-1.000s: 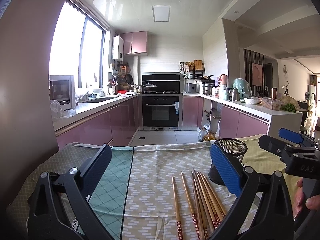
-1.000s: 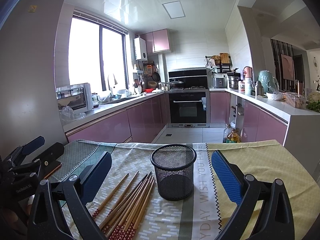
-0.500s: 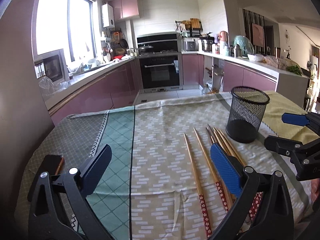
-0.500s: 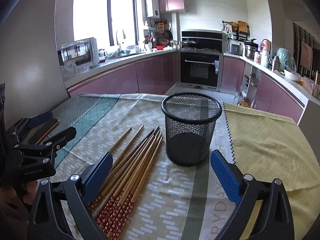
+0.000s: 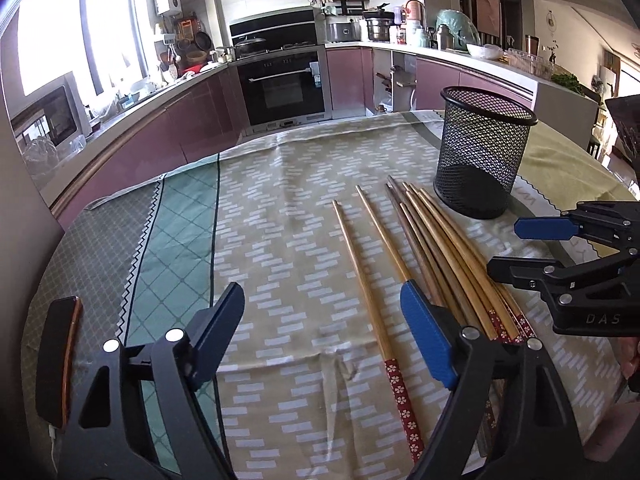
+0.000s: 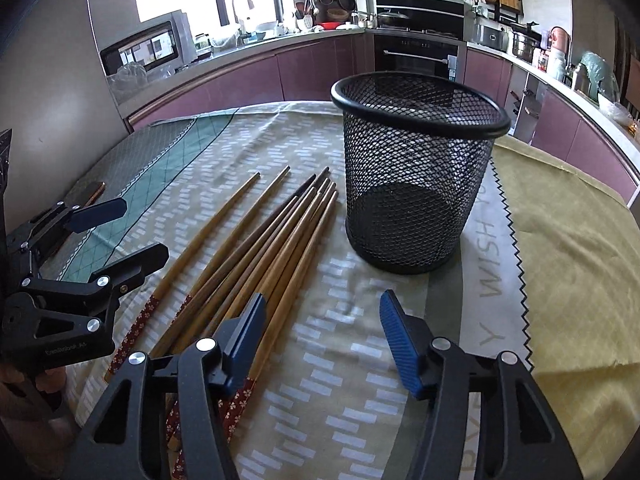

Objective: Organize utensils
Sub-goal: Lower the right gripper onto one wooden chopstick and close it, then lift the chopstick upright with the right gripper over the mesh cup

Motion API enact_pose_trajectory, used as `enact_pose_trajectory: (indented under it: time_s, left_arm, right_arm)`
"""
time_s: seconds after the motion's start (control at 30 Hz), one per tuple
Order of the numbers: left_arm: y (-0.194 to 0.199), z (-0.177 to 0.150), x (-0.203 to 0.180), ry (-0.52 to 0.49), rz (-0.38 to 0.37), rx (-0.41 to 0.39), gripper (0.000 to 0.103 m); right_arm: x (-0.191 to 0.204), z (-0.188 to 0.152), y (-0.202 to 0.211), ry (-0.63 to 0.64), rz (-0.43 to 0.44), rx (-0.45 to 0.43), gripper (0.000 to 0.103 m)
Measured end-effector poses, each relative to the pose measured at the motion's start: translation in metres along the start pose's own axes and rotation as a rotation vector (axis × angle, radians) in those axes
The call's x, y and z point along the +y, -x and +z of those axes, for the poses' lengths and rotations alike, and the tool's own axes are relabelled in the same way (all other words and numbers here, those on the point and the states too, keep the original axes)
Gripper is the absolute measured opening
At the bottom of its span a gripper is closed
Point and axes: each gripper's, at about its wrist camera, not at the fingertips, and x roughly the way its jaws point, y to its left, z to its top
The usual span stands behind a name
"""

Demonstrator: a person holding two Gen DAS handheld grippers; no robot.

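Several wooden chopsticks (image 5: pixel 432 248) with red flowered ends lie side by side on the tablecloth; they also show in the right wrist view (image 6: pixel 256 248). An empty black mesh cup (image 5: pixel 482 152) stands upright just beyond their tips, also in the right wrist view (image 6: pixel 416 172). My left gripper (image 5: pixel 320 320) is open and empty, low over the cloth, its right finger over the chopsticks. My right gripper (image 6: pixel 320 320) is open and empty, its left finger over the chopsticks' red ends, the cup ahead of it.
A dark phone (image 5: pixel 56 360) lies at the table's left edge. The patterned tablecloth (image 5: pixel 280 220) covers the table, with a yellow-green cloth (image 6: pixel 568 240) to the right. Kitchen counters and an oven (image 5: pixel 284 88) stand beyond the far edge.
Both grippers have tilted down and come lower and closer to the chopsticks and the cup. Both stay open. The chopsticks and the cup have not moved.
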Motion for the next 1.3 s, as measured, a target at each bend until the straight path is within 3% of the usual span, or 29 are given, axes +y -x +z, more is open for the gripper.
enact_pose_trajectory:
  time_s: [0.4,0.67,0.73,0.83,0.93,1.3]
  left_arm:
    - [-0.024,0.003,-0.007,-0.019,-0.086,0.090,0.060]
    - [-0.044,0.011,-0.005,0.021,-0.148,0.141,0.035]
    - [-0.047,0.014,-0.004,0.031,-0.151,0.144,0.026]
    - [-0.050,0.016,-0.005,0.052,-0.172,0.146,0.011]
    - [-0.046,0.015,-0.003,0.070,-0.174,0.144,0.010]
    - [-0.028,0.017,0.015,0.143,-0.220,0.111,0.008]
  right_arm:
    - [0.000,0.005,-0.006,0.036,-0.025,0.039,0.047]
    - [0.003,0.013,-0.013,0.043,-0.008,0.045,0.034]
    - [0.002,0.014,-0.015,0.034,0.004,0.045,0.023]
    - [-0.002,0.015,-0.015,0.011,0.029,0.050,0.016]
    - [-0.008,0.014,-0.015,-0.023,0.061,0.054,0.008]
    - [-0.015,0.012,0.006,-0.042,0.142,0.000,0.006]
